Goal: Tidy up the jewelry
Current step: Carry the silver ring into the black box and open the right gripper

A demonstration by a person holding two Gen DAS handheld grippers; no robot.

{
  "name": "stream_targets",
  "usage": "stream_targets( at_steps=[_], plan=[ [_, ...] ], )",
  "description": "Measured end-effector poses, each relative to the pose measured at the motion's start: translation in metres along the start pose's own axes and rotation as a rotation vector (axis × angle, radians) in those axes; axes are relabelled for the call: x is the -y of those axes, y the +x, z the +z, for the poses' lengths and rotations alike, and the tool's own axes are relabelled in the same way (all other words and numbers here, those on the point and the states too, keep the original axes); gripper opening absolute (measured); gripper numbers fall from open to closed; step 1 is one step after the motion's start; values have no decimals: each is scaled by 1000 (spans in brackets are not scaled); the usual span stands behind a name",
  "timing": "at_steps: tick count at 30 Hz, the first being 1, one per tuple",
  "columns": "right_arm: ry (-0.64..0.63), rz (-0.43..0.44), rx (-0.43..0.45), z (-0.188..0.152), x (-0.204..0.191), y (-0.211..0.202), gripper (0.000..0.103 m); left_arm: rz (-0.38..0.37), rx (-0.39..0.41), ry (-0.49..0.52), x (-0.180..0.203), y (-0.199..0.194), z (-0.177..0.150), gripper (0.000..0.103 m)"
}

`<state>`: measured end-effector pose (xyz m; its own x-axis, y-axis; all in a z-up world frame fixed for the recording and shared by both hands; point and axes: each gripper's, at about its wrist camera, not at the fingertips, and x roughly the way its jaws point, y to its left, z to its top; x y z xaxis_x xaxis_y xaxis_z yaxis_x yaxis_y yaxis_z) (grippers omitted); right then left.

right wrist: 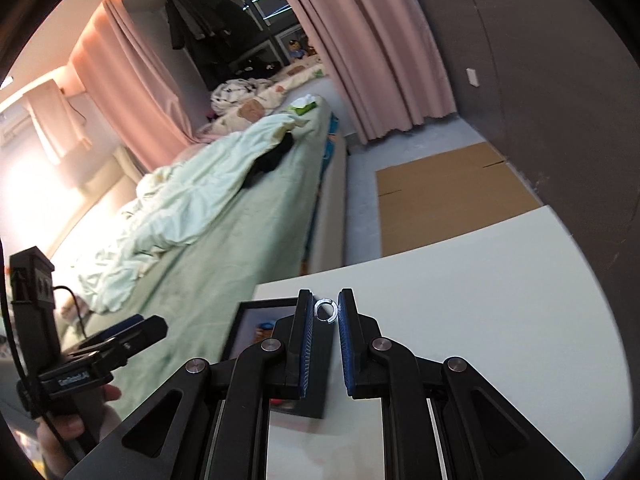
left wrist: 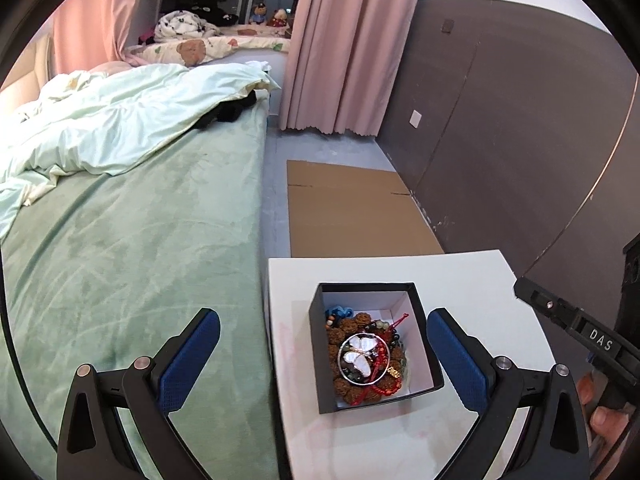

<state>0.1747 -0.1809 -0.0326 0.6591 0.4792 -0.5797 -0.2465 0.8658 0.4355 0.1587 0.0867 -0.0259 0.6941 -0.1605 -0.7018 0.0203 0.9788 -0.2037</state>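
Observation:
An open black jewelry box [left wrist: 320, 360] with a white lining stands on a white table [left wrist: 480, 300]. Inside it lie brown beaded bracelets [left wrist: 344, 336], red cords and a round butterfly pendant [left wrist: 362, 356]. My left gripper [left wrist: 324, 344] hovers above the box, jaws wide open with nothing between them. In the right wrist view, my right gripper [right wrist: 326, 312] is shut on a small silver ring [right wrist: 326, 311], pinched between its blue pads at the tips, lifted above the table [right wrist: 480, 300] just right of the box [right wrist: 264, 308].
A bed with a green blanket [left wrist: 140, 240] runs along the table's left side. Flattened cardboard [left wrist: 352, 208] lies on the floor beyond the table, beside a dark wall [left wrist: 520, 120]. Pink curtains [left wrist: 344, 40] hang at the back. A hand [right wrist: 76, 420] holds the left gripper's handle.

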Motion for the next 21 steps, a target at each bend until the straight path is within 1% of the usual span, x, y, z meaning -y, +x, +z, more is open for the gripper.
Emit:
stream_targets(
  at_steps=[8, 17, 18, 19, 20, 21],
  plan=[
    [56, 128, -34, -8, -16, 27, 14, -13, 6, -46, -25, -10, 6, 103],
    [31, 120, -109, -19, -35, 67, 15, -32, 2, -98, -45, -10, 12, 103],
    [29, 113, -118, -19, -35, 70, 18, -33, 2, -99, -46, -10, 12, 103],
    [26, 101, -142, -19, -35, 75, 36, -33, 1, -100, -47, -10, 13, 103],
    [30, 89, -156, -18, -34, 79, 58, -33, 1, -99, -47, -10, 13, 103],
    [37, 76, -155, -19, -33, 79, 63, -34, 0, -100, -47, -9, 13, 103]
  ],
)
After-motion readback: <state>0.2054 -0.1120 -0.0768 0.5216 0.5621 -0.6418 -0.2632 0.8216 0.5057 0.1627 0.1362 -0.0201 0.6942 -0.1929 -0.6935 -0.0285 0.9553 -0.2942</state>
